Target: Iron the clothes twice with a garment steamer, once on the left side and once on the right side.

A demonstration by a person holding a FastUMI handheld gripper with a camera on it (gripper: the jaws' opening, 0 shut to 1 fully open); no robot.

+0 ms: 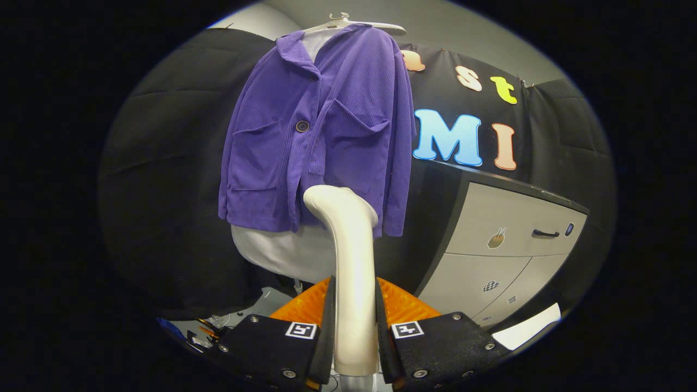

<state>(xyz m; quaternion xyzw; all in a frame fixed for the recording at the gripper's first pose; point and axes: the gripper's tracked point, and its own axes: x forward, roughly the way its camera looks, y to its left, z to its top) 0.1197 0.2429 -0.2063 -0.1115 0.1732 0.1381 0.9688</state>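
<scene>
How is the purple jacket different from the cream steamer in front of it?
The jacket is purple ribbed cloth with a button and pockets, hanging from a hanger; the steamer is smooth, cream and hard. The jacket hangs free beyond the fingers, while the steamer stands between them, gripped on both sides by the gripper. The jacket is wide and flat; the steamer is a narrow tube bent at its top towards the jacket.

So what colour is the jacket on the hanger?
Purple, seen in the gripper view: the jacket hangs beyond the steamer the gripper clamps.

Staged demo booth, not a real home: black cloth wall (163,163), grey cabinet (512,234) w/ drawers.
</scene>
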